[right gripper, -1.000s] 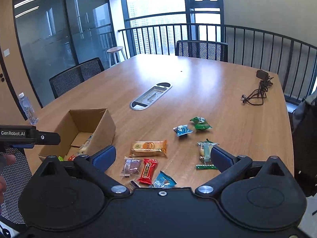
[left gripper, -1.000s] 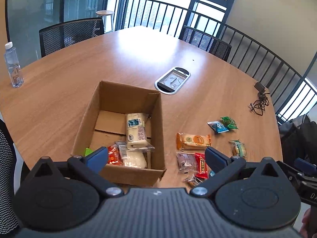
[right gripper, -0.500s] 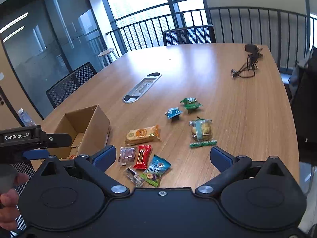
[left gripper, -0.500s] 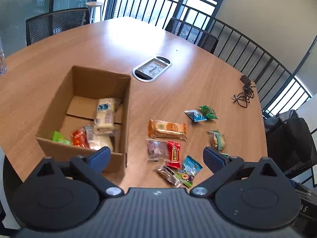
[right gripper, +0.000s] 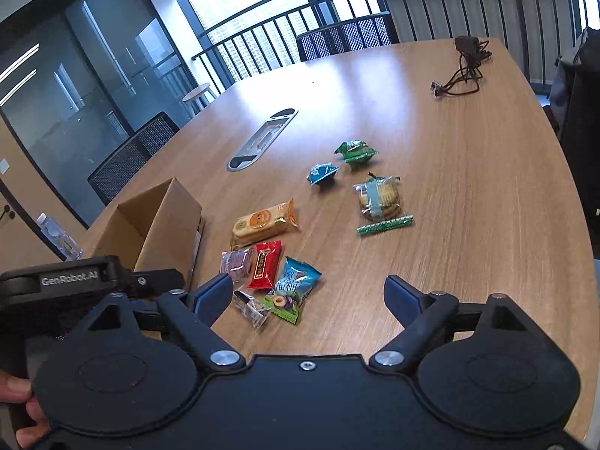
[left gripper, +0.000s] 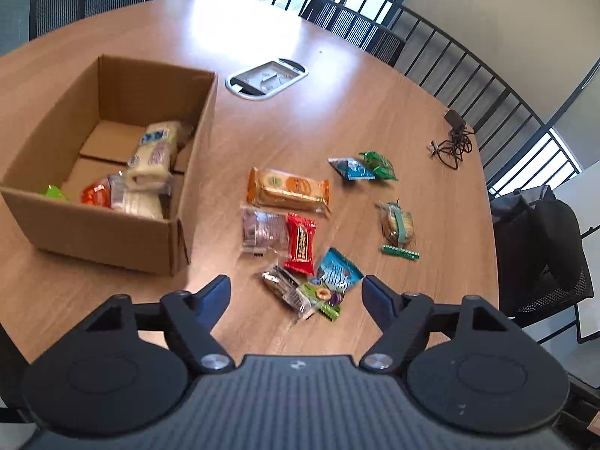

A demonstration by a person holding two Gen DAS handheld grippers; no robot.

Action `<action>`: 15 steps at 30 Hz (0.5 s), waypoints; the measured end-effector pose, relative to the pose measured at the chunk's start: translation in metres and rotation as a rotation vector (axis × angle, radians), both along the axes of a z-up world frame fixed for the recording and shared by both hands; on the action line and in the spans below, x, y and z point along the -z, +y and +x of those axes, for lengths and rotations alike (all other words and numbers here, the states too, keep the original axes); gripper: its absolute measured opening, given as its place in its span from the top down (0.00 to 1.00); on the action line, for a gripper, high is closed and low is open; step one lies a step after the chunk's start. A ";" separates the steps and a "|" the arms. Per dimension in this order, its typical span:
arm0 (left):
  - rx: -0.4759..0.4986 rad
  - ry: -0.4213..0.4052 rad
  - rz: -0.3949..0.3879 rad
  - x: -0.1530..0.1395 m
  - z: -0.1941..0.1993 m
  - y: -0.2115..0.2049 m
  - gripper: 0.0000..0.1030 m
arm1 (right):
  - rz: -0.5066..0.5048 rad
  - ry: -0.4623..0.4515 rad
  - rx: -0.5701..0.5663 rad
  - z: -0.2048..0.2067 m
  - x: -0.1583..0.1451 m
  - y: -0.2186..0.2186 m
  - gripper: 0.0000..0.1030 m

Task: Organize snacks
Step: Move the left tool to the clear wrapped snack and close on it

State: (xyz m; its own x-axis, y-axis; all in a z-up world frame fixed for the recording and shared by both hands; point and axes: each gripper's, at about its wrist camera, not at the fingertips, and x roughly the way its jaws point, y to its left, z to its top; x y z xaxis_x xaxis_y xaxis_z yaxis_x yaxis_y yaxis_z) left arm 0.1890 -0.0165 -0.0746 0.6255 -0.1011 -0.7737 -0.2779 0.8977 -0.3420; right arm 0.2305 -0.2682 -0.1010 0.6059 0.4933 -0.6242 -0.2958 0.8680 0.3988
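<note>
Showing box [left gripper: 112,225] contents: left wrist only.

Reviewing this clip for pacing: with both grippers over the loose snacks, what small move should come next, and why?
Probably lower the left gripper onto the clear-wrapped snack nearest it. Its jaws are closing with nothing between them, that packet lies just ahead at the pile's near edge, and the cardboard box stands close by.
</note>
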 end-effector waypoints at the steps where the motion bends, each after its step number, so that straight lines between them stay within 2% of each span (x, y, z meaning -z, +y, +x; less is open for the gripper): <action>1: -0.004 0.008 -0.006 0.004 0.001 0.000 0.28 | -0.002 0.003 -0.002 0.000 0.003 0.001 0.19; 6: -0.032 0.032 -0.044 0.022 0.007 0.000 0.36 | -0.008 0.007 -0.005 -0.001 0.015 0.001 0.22; 10: -0.058 0.058 -0.061 0.036 0.013 -0.001 0.39 | 0.006 0.035 0.005 -0.001 0.025 0.000 0.29; 15: -0.080 0.080 -0.067 0.051 0.021 -0.006 0.43 | -0.004 0.053 0.006 0.001 0.031 0.003 0.29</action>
